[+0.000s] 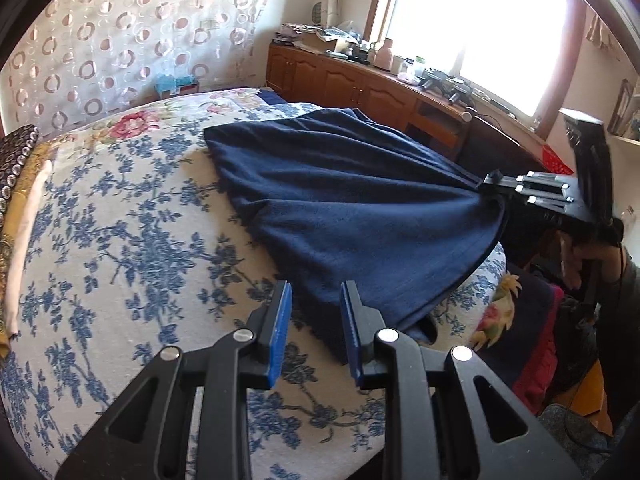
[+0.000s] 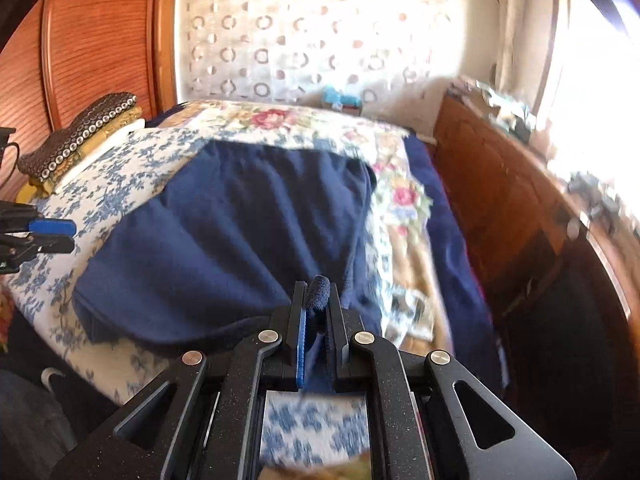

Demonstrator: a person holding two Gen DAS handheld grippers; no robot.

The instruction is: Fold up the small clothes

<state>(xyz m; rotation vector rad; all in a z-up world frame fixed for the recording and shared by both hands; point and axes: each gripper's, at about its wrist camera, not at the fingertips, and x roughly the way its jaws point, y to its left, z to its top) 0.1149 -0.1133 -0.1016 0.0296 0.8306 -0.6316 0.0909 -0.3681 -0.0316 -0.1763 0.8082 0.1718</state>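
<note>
A dark navy cloth lies spread on a bed covered in a blue floral sheet. The right gripper is closed on a bunched corner of the cloth, lifting it slightly. The left gripper hovers over the cloth's near edge, jaws apart and holding nothing (blue pads visible). A wooden cabinet stands beneath a bright window.

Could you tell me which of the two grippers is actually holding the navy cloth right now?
The right gripper: its jaws pinch a bunched edge of the navy cloth, while the left gripper hovers with its jaws apart and nothing between them.
</note>
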